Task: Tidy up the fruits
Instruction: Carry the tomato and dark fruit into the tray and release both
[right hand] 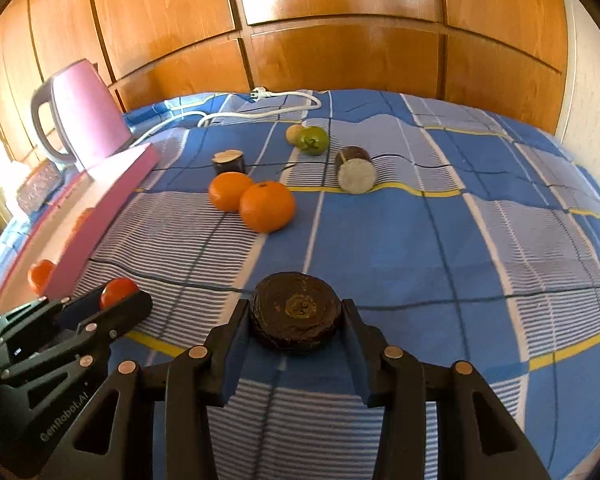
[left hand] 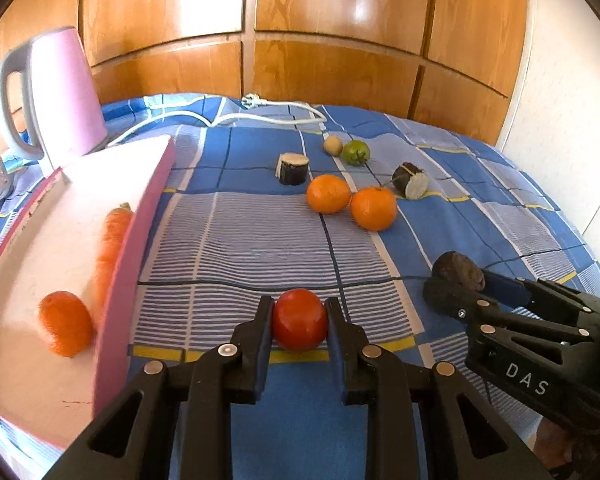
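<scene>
blue checked bedspread [right hand: 420,240], pink kettle [left hand: 66,92] at back left, pink tray [left hand: 124,280] holding carrot [left hand: 110,240] and orange [left hand: 64,324]. two oranges [left hand: 352,202] mid-bed. left gripper [left hand: 299,320] clamped on red tomato [left hand: 299,320]; right gripper [right hand: 295,312] clamped on dark round fruit [right hand: 295,312].

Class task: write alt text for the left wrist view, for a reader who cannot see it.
The left gripper clamps a red tomato above a blue checked cloth; beside it, a pink-edged tray holds a carrot.
</scene>
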Tool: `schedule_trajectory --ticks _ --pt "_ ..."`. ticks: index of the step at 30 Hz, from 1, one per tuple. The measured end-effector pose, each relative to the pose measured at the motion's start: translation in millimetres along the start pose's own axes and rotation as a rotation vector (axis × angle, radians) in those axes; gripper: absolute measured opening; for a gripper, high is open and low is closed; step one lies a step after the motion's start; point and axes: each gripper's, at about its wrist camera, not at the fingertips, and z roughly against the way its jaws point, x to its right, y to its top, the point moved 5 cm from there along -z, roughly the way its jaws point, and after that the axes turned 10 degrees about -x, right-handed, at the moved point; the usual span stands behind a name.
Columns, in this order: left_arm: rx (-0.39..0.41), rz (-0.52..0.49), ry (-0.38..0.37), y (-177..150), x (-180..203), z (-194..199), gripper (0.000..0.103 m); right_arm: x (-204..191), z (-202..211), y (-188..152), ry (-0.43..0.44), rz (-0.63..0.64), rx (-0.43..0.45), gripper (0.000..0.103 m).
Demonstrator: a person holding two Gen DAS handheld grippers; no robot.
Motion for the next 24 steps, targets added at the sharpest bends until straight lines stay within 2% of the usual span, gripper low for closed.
schedule_trajectory --ticks 14,24 --pt "0.075 0.054 0.033 4.8 -26.8 39.5 0.025 -41.1 14.3 12.0 0.077 0.066 0.016 0.044" --pt "0.136 0.194 0.111 14.5 -96.2 69.3 0.025 -99.8 12.9 34.2 0.173 0.189 -0.011 0.044"
